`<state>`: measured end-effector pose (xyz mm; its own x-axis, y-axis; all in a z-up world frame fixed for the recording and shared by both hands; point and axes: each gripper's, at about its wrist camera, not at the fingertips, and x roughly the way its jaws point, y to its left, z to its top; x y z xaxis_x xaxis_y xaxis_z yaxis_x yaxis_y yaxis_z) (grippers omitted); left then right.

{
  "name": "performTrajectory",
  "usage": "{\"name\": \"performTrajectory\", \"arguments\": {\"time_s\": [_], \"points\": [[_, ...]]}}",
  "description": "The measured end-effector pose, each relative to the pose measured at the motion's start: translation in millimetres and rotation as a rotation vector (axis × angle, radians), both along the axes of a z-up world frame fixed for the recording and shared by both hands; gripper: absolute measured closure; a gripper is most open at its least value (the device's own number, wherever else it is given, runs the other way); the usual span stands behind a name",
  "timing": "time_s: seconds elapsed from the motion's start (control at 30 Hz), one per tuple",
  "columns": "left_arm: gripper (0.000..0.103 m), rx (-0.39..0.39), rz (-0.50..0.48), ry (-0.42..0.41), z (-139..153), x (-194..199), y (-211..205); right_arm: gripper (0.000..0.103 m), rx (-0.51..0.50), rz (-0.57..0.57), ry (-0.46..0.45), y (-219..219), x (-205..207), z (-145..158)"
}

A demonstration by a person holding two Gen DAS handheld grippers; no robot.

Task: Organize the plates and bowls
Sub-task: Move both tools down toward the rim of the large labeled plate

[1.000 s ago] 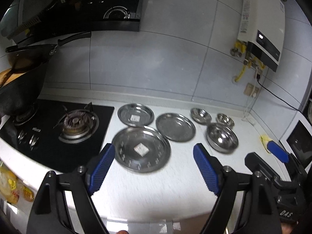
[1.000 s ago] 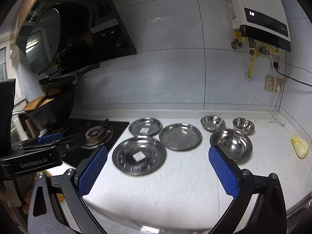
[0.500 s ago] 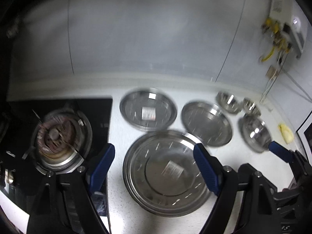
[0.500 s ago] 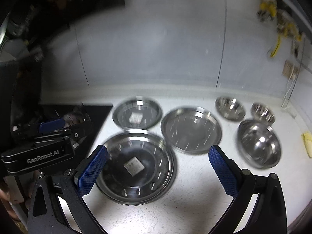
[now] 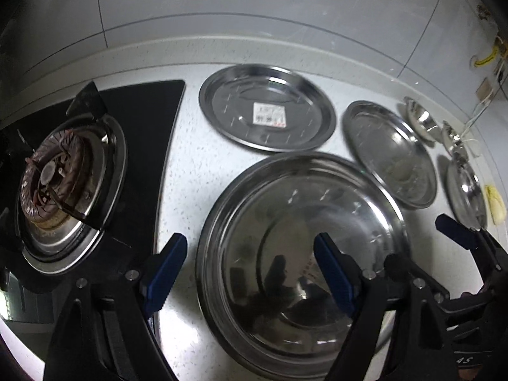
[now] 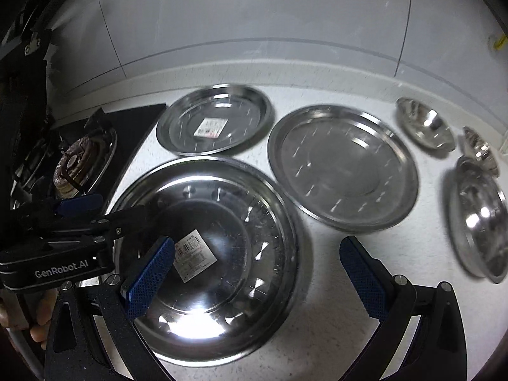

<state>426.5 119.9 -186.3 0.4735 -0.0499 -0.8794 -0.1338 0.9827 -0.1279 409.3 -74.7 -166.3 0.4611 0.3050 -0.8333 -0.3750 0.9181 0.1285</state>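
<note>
White speckled countertop carries everything here, with the large steel plate lying nearest the front edge and both tools poised above it. On the left gripper the blue pads stand spread wide, straddling the plate's left rim, and hold nothing; the right gripper is likewise spread, one pad over the plate's sticker, the other over bare counter to its right.

The likely trouble is the grip itself: the plate lies flat, its rim is thin and polished, so a pad could skate off it, or push the plate toward the counter's front edge, or into the neighbours. With two tools crowding one plate, they could also knock each other.

Just behind sits a smaller plate with a label, and to the right a medium plate, both close to the large one but apart from it. Further right are three bowls: a big one and two small ones behind it. Left of the plates lies the black gas hob, and grey wall tiles rise behind the counter
</note>
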Motion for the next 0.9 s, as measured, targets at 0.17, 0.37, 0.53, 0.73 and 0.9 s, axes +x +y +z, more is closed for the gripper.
{"name": "performTrajectory", "arguments": {"time_s": [0.17,0.37,0.53,0.73,0.9], "points": [[0.022,-0.026,0.010,0.041,-12.1,4.1,2.1,0.005,0.025,0.051,0.051,3.8,1.8,-15.5],[0.023,-0.119,0.018,0.080,-19.8,6.5,8.0,0.034,-0.001,0.067,0.043,3.4,1.3,-18.6],[0.023,-0.121,-0.019,0.096,-19.8,8.1,7.1,0.054,0.008,0.070,0.109,0.3,3.0,-30.4],[0.023,-0.078,-0.069,0.110,-20.9,7.3,1.2,0.058,0.016,0.076,0.113,-4.9,3.0,-29.0],[0.027,-0.070,-0.073,0.121,-20.7,6.9,1.1,0.078,0.022,0.087,0.139,-6.2,0.7,-33.4]]}}
